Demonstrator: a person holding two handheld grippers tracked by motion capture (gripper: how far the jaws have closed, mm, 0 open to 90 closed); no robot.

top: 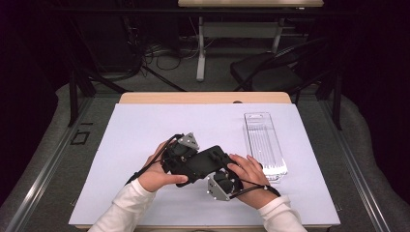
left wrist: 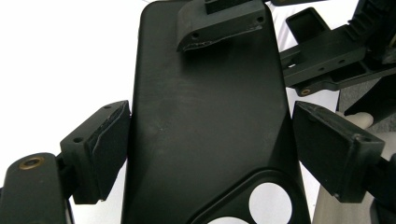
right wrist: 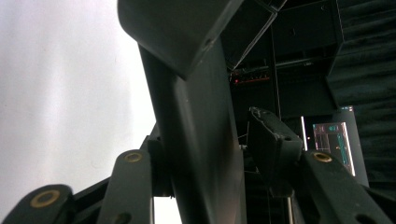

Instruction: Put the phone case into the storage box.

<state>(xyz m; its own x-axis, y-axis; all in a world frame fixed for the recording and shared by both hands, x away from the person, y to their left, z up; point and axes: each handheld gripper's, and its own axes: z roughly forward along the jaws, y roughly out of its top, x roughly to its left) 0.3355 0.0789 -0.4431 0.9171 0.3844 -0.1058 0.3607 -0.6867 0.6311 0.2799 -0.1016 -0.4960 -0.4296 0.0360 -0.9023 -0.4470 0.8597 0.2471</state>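
Black phone case (left wrist: 205, 126) clamped across width by left gripper (left wrist: 210, 140); right gripper (right wrist: 210, 154) jaws straddle its edge, grip unfinished; clear tray (top: 264, 145) untouched.

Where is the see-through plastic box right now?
In the high view, the long clear plastic box lies on the right side of the white table mat, just beyond the person's right hand and apart from the black phone case.
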